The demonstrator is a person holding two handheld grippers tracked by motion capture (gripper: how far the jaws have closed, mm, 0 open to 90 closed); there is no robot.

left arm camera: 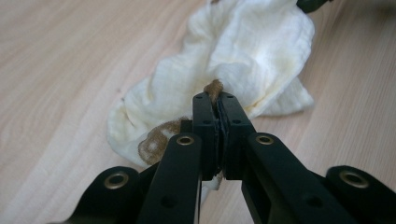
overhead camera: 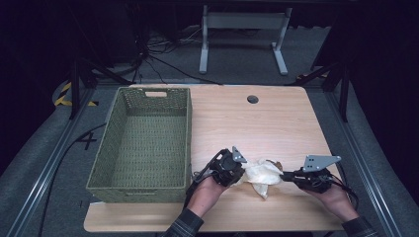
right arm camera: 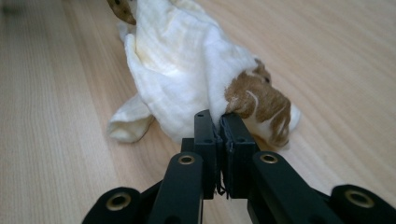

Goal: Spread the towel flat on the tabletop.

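A crumpled cream cloth with brown patches lies on the wooden table near its front edge. My left gripper is shut on the cloth's left end, and a brown-trimmed fold is pinched between its jaws in the left gripper view. My right gripper is shut on the cloth's right end. In the right gripper view the cream fabric and a brown patch bunch just past the closed jaws. A hand holds each gripper from below.
A large green woven basket stands on the left part of the table, close beside my left hand, and looks empty. A round cable hole sits at the far middle. Bare wood stretches behind the cloth.
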